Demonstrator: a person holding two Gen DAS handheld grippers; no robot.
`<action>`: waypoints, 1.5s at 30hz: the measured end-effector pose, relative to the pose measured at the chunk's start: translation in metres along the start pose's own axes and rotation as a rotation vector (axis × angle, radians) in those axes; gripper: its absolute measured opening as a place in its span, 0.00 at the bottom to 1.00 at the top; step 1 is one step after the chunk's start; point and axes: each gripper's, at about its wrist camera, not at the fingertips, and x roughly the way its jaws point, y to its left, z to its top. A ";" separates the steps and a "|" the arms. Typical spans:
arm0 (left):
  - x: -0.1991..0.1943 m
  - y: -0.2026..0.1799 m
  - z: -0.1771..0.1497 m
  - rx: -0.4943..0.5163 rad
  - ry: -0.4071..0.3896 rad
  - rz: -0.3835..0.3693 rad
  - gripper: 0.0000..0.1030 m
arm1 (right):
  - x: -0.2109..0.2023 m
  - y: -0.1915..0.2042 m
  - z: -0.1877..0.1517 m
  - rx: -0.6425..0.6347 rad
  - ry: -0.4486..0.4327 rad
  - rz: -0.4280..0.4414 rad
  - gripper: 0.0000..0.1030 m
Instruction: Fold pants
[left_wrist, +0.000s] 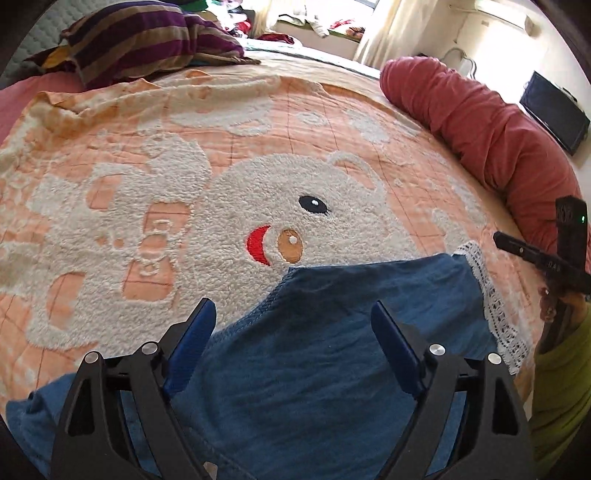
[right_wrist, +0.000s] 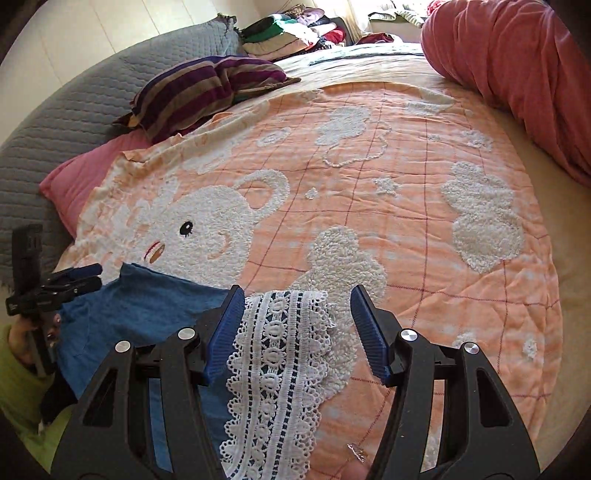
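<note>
A: Where are the pants on your feed?

B: The blue pants (left_wrist: 332, 350) lie spread on the peach bear blanket (left_wrist: 221, 155), at the near edge of the bed. Their white lace hem (right_wrist: 273, 369) is on my right side, lying flat on the blanket.

A: And my left gripper?

B: I see the left gripper (left_wrist: 293, 332) over the blue cloth with its jaws wide apart, nothing between the pads. The right gripper (right_wrist: 297, 332) is over the lace hem, jaws also spread, the lace lying between the blue fingers (right_wrist: 225, 332); I can't tell whether they touch it.

A: What's around that?

B: A striped pillow (right_wrist: 207, 88) sits at the blanket's far left corner, and a rolled red quilt (left_wrist: 480, 125) runs along the right edge. A stack of folded clothes (right_wrist: 295, 33) lies far back.
</note>
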 end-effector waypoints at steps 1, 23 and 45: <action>0.007 0.002 0.001 0.000 0.006 -0.005 0.82 | 0.002 0.000 0.001 0.000 0.008 -0.001 0.51; 0.043 0.008 0.014 -0.034 -0.001 -0.168 0.06 | 0.016 0.013 -0.009 -0.101 -0.033 0.123 0.15; 0.033 0.038 0.010 -0.111 -0.074 -0.085 0.36 | 0.030 -0.002 -0.001 -0.124 -0.051 -0.144 0.42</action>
